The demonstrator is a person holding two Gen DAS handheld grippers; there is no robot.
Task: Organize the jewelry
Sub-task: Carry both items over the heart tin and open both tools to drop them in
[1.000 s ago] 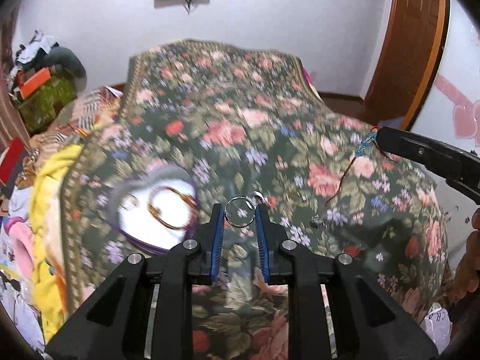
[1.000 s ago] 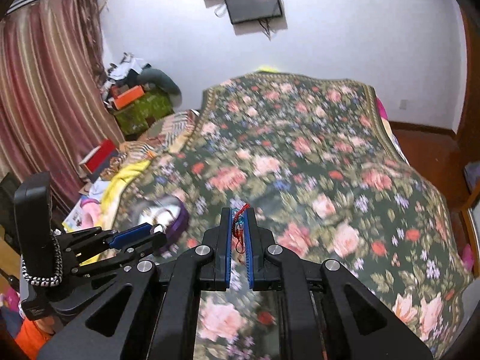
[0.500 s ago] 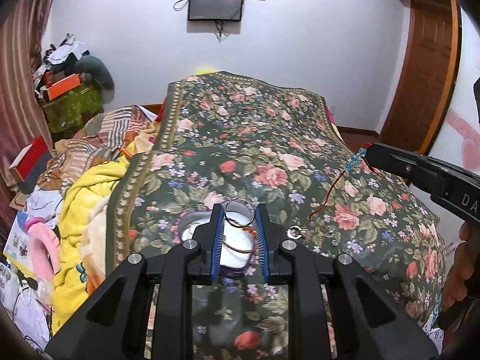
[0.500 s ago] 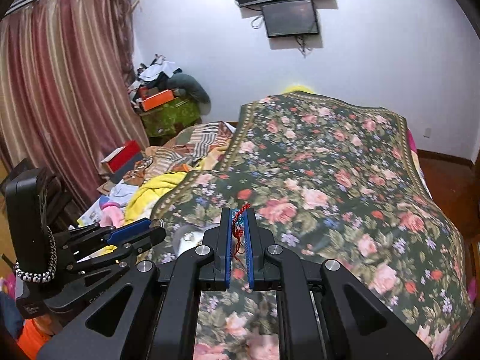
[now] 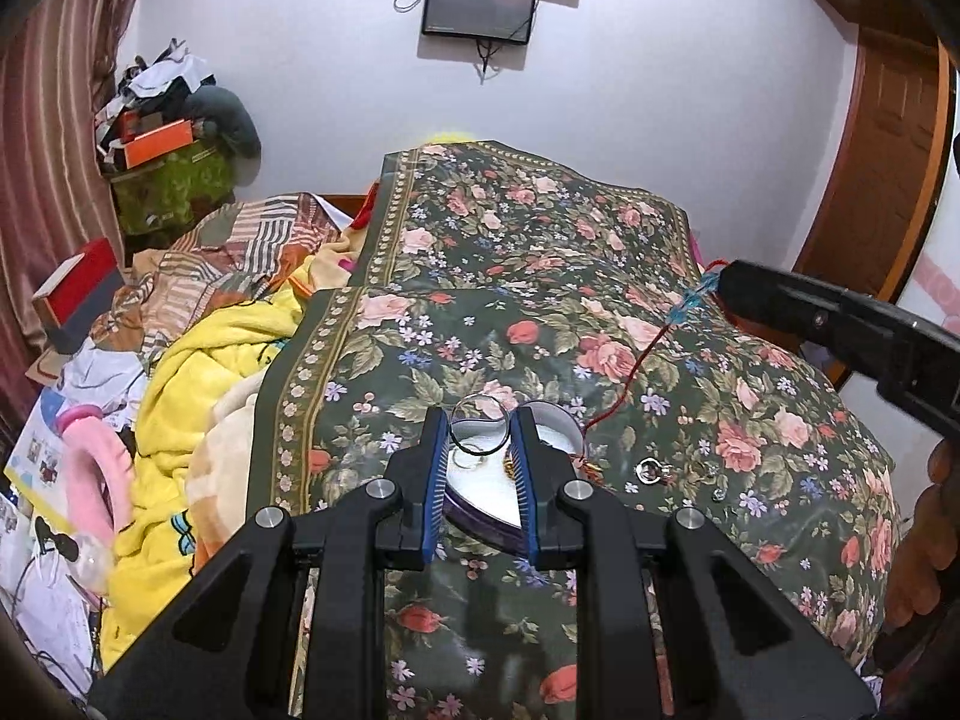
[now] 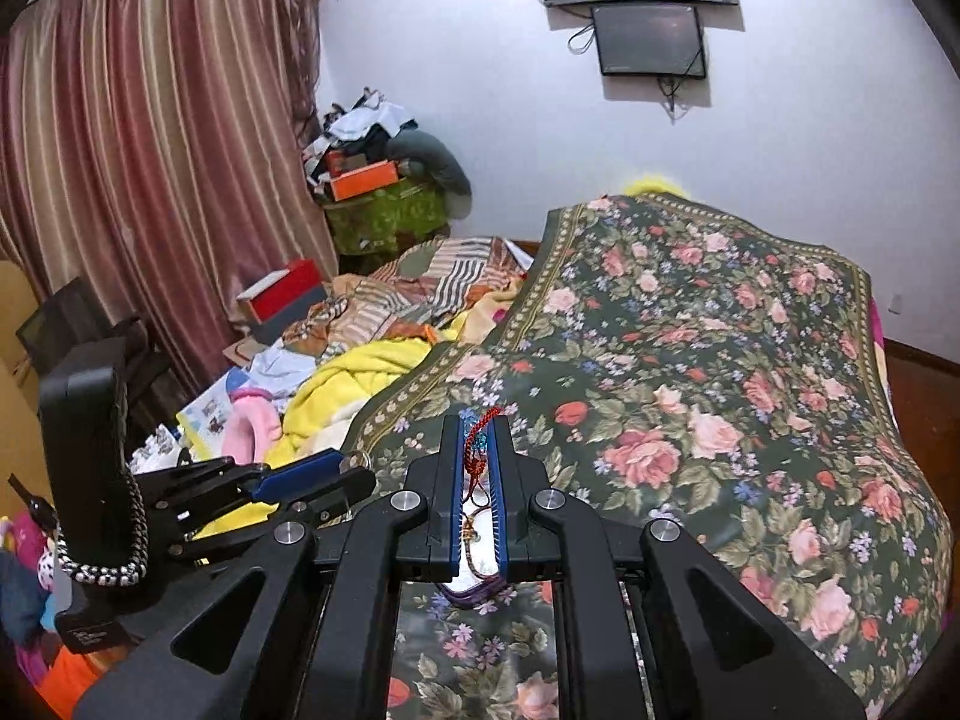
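Observation:
My left gripper point(image 5: 480, 420) is shut on a thin silver ring point(image 5: 480, 398) held upright at its fingertips. Right beneath it sits a purple heart-shaped box point(image 5: 486, 519) with a white inside, on the floral bedspread point(image 5: 540, 276); a gold piece point(image 5: 509, 468) lies inside. My right gripper point(image 5: 723, 285) comes in from the right, shut on a red cord bracelet point(image 5: 690, 303) with blue beads. The cord hangs down to the box's right rim. In the right wrist view the right gripper point(image 6: 476, 423) pinches the bracelet point(image 6: 491, 414), with the box point(image 6: 474, 591) below and the left gripper point(image 6: 351, 471) to its left.
A small silver ring point(image 5: 649, 471) and another tiny piece point(image 5: 717, 495) lie on the bedspread right of the box. A yellow blanket point(image 5: 198, 372) and piled clutter border the bed's left side. A wooden door point(image 5: 870, 168) stands at the right, and a hand point(image 5: 924, 540) holds the right gripper.
Both grippers have swung left and tipped up a little. The box, earlier left of my left gripper, now lies directly under it. Both grips are unchanged.

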